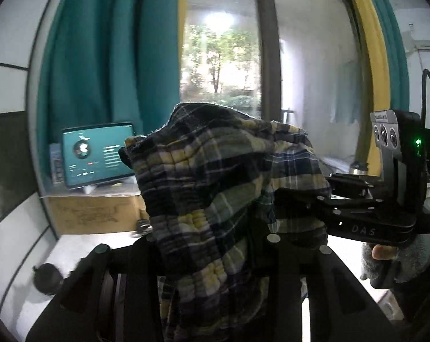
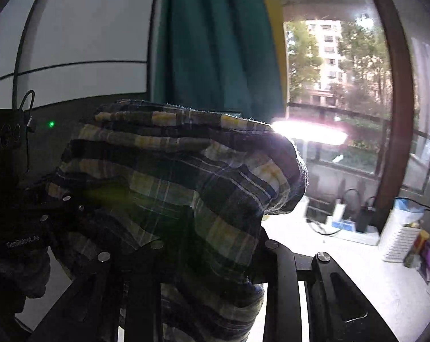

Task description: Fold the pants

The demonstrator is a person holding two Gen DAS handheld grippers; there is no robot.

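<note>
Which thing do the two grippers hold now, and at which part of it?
Both hold the plaid pants: the left gripper and the right gripper each pinch bunched cloth near the gathered waistband. The exact part is hidden.

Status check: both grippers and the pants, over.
Left gripper shut on plaid pants, lifted off white table. Right gripper shut on same pants. Cloth bunched, drapes over both jaws, not yet folded.

We count one pair of plaid pants, bunched between two grippers: the left gripper and the right gripper. On the table we see one lit screen and one cardboard box. We count one teal curtain by one window. One gloved hand shows.
</note>
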